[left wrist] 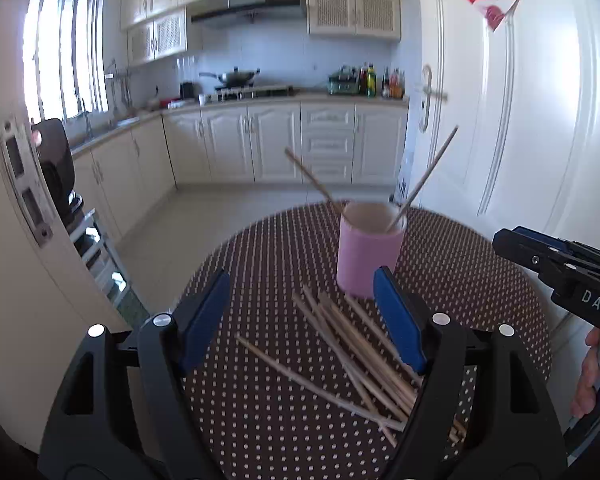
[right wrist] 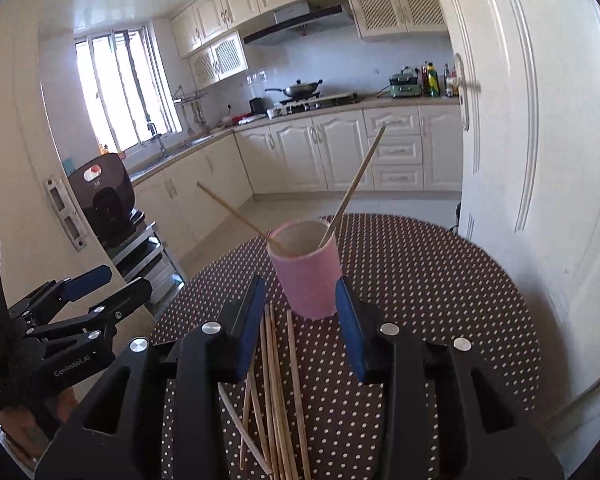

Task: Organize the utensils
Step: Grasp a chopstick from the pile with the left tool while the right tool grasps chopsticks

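Chopsticks [left wrist: 352, 352] lie loose on the dotted desk [left wrist: 268, 264], just short of the pink cup [left wrist: 370, 252] holding two more. Their long axes run toward the cup. Left hand-held gripper [left wrist: 300, 316] hangs above them, jaws wide and empty; right hand-held gripper [right wrist: 304, 328], narrower and also empty, lines up along the sticks and looks better placed.

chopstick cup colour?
Pink cup, beige inside; clearest in the right wrist view.

Pink cup [left wrist: 370, 254] standing upright on the dotted counter [left wrist: 480, 280], two wooden chopsticks [left wrist: 428, 174] leaning inside it, loose pile of chopsticks [left wrist: 352, 356] lying flat just beside it
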### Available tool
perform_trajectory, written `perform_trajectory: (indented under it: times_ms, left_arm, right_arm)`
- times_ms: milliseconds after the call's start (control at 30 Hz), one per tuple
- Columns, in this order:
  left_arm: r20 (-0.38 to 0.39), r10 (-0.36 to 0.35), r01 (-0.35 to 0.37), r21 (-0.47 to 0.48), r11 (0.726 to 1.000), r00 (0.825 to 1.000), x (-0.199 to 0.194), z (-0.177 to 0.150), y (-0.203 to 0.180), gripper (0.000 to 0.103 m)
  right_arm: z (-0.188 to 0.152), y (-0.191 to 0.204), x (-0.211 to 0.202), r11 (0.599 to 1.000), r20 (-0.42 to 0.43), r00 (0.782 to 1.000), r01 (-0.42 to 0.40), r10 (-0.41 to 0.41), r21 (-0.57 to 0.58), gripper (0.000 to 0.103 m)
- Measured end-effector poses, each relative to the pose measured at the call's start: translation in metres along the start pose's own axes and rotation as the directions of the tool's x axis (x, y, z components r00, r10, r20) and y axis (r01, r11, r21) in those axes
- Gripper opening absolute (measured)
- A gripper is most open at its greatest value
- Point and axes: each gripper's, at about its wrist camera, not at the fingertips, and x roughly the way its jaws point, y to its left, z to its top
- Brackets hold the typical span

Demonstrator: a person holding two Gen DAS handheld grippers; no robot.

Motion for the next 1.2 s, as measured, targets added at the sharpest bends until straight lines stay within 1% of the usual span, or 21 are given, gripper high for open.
perform_trajectory:
  times_ms: [133,300,400,500,633,667,733,833,900,967,1000,1033,1067,1133,1200]
  left_arm:
    - [-0.115,0.002,-0.004,-0.022,1.000,0.993,0.024,-0.016,0.007,0.073]
    - [-0.201,-0.015,0.003,-0.062,0.998,0.979,0.046,-0.034,0.017,0.073]
    - [-0.262,-0.043,0.016,-0.104,0.994,0.964,0.059,-0.040,0.025,0.073]
    - [-0.310,-0.057,0.013,-0.143,0.990,0.949,0.071,-0.046,0.033,0.073]
    - [-0.387,-0.067,-0.007,-0.187,0.982,0.920,0.092,-0.056,0.041,0.073]
    - [-0.411,-0.078,-0.010,-0.208,0.978,0.908,0.100,-0.060,0.044,0.073]
    - [-0.442,-0.088,-0.019,-0.232,0.973,0.893,0.110,-0.064,0.045,0.073]
    - [-0.463,-0.101,-0.021,-0.250,0.968,0.880,0.122,-0.068,0.047,0.073]
    - [-0.471,-0.096,-0.027,-0.248,0.968,0.877,0.127,-0.069,0.046,0.072]
    - [-0.474,-0.078,-0.039,-0.232,0.972,0.877,0.130,-0.068,0.045,0.068]
    - [-0.475,-0.069,-0.045,-0.223,0.974,0.877,0.132,-0.066,0.044,0.061]
    - [-0.478,-0.060,-0.049,-0.213,0.976,0.876,0.133,-0.065,0.044,0.057]
    - [-0.480,-0.050,-0.054,-0.200,0.978,0.876,0.133,-0.064,0.042,0.051]
    - [-0.480,-0.058,-0.039,-0.191,0.981,0.875,0.134,-0.062,0.040,0.039]
    - [-0.479,-0.050,-0.040,-0.176,0.983,0.877,0.135,-0.060,0.039,0.034]
  right_arm:
    - [-0.014,0.004,0.019,1.000,-0.076,0.997,-0.014,0.012,-0.026,0.035]
    - [-0.028,0.010,0.042,0.999,-0.154,0.988,-0.033,0.027,-0.041,0.035]
    - [-0.032,0.012,0.054,0.998,-0.191,0.981,-0.037,0.027,-0.049,0.035]
    - [-0.038,0.013,0.069,0.998,-0.235,0.972,-0.039,0.025,-0.056,0.035]
    - [-0.041,0.011,0.083,0.998,-0.277,0.961,-0.036,0.018,-0.059,0.035]
    - [-0.042,0.011,0.088,0.998,-0.288,0.958,-0.036,0.017,-0.061,0.035]
    - [-0.043,0.010,0.095,0.997,-0.314,0.949,-0.036,0.014,-0.064,0.035]
    - [-0.045,0.007,0.105,0.998,-0.341,0.940,-0.037,0.015,-0.058,0.035]
    - [-0.046,0.004,0.111,0.998,-0.352,0.936,-0.035,0.012,-0.060,0.035]
    - [-0.045,0.004,0.116,0.997,-0.361,0.932,-0.031,0.005,-0.065,0.035]
    - [-0.045,0.004,0.119,0.997,-0.367,0.930,-0.030,0.003,-0.068,0.035]
    - [-0.044,0.004,0.123,0.997,-0.373,0.928,-0.030,0.001,-0.070,0.035]
    - [-0.044,0.004,0.126,0.997,-0.379,0.926,-0.028,-0.001,-0.073,0.035]
    - [-0.043,0.004,0.131,0.997,-0.390,0.921,-0.024,-0.008,-0.079,0.035]
    - [-0.041,0.005,0.139,0.997,-0.404,0.915,-0.025,-0.009,-0.077,0.035]
